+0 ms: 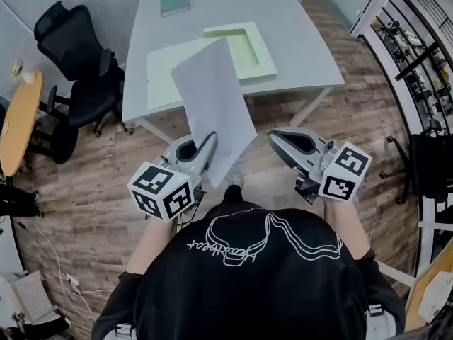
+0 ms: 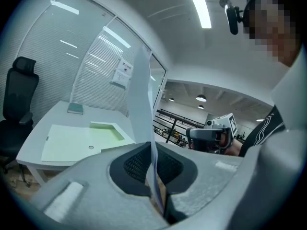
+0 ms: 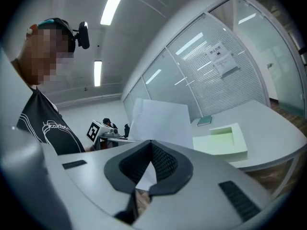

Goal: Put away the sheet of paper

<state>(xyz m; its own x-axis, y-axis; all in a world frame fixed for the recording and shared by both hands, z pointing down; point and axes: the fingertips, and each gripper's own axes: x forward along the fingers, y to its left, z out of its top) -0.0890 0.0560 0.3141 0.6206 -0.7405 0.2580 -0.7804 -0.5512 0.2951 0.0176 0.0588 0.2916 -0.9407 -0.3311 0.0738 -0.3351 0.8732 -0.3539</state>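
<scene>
We grip the sheet of paper (image 1: 212, 101) by its lower edge in our clenched left gripper (image 1: 210, 142) — it stands upright in the air, short of the table's (image 1: 297, 48) near edge. Our right gripper (image 1: 274, 137) is closed, empty.

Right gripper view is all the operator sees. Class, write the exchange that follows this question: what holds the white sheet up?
Observer: The left gripper is shut on the lower edge of the sheet of paper.
Operator: What does the sheet hide on the table?
Observer: A flat pale green board beside the green tray.
Operator: Anything beside the table?
Observer: A black office chair, at its left in the head view.
</scene>
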